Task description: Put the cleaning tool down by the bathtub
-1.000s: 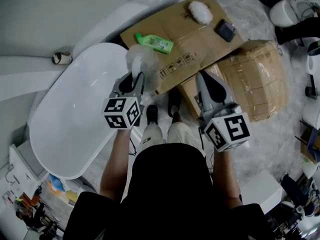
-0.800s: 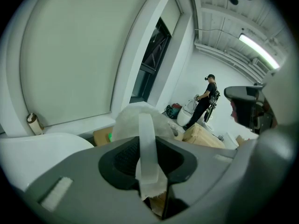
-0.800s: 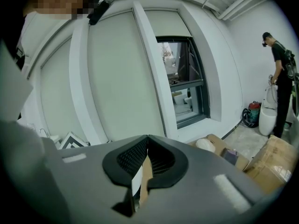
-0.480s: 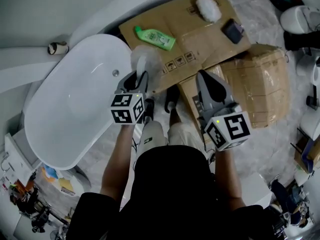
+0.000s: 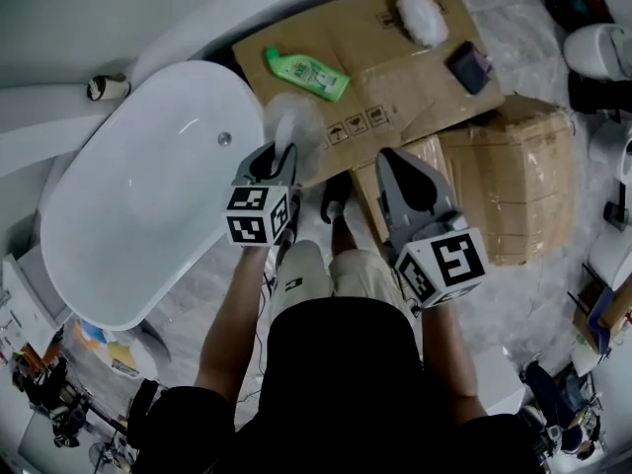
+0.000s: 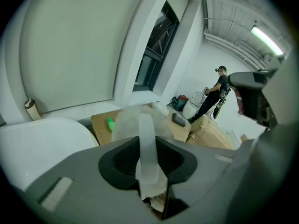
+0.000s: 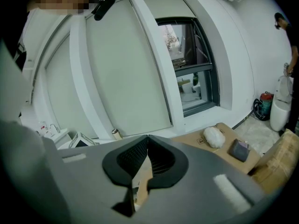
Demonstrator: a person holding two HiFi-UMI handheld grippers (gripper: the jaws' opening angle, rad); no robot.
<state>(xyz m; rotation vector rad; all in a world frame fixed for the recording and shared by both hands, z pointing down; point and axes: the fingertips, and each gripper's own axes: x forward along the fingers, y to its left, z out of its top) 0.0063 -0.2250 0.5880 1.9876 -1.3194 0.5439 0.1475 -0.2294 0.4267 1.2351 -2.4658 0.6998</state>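
1. Left claw [image 5: 279,154] is clamped on the cleaning tool [image 5: 290,118]. A flat, stiff white strip for a handle runs up between the jaws and ends in a puffy, half-clear head.
2. The tool is held up in the air, its head over the spot where the end of the bathtub [image 5: 118,215] meets the cardboard sheet [image 5: 395,77].
3. Bathtub: oval, smooth, glossy white, with a small round metal drain [image 5: 224,138] near the end closest to the tool.
4. Right claw [image 5: 388,161]: jaws together at the tips, ribbed dark inner faces, nothing between them.
5. On the matte brown cardboard: a green plastic bottle [image 5: 306,75] on its side, a white fluffy pad [image 5: 423,16], and a small dark flat thing [image 5: 467,67] of a kind I cannot make out.
6. Beside the sheet sits a big box [image 5: 513,176] wrapped in shiny clear film.
7. The handle's lower end is buried inside the left claw. The head's outline is blurred in the head view. The person's body hides the floor under them.
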